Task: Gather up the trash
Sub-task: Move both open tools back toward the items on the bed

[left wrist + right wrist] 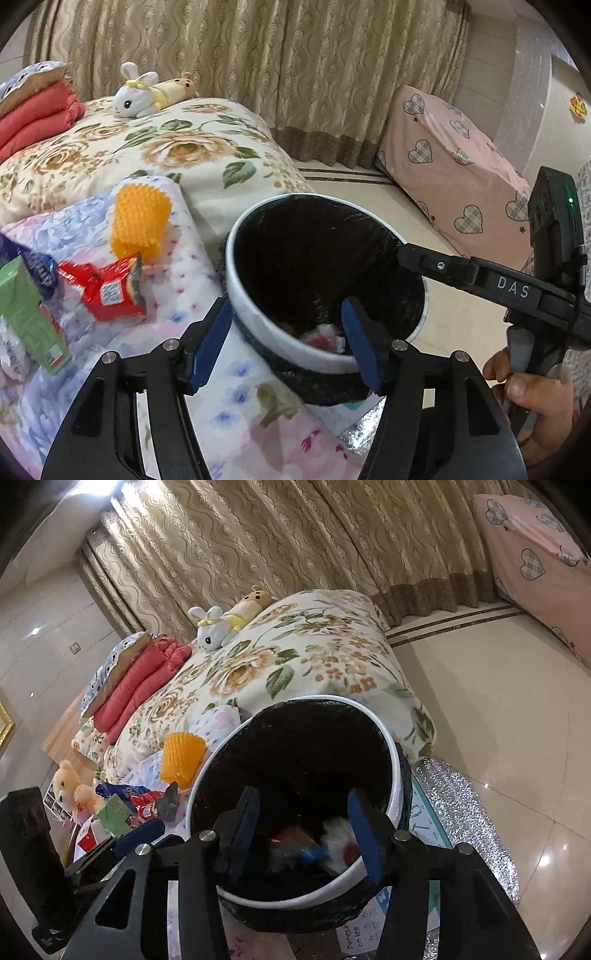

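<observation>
Left wrist view, our left gripper (pixel 286 339) jaws apart, empty, astride near rim of white round black-lined bin (pixel 258 314), right gripper (pixel 303 830) likewise empty over it, red crinkled wrapper (pixel 107 291) left on quilt.

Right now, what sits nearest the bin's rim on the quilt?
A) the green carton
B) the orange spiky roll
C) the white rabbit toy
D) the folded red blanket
B: the orange spiky roll lies right beside the bin rim in the right wrist view; the other three lie farther off.
</observation>
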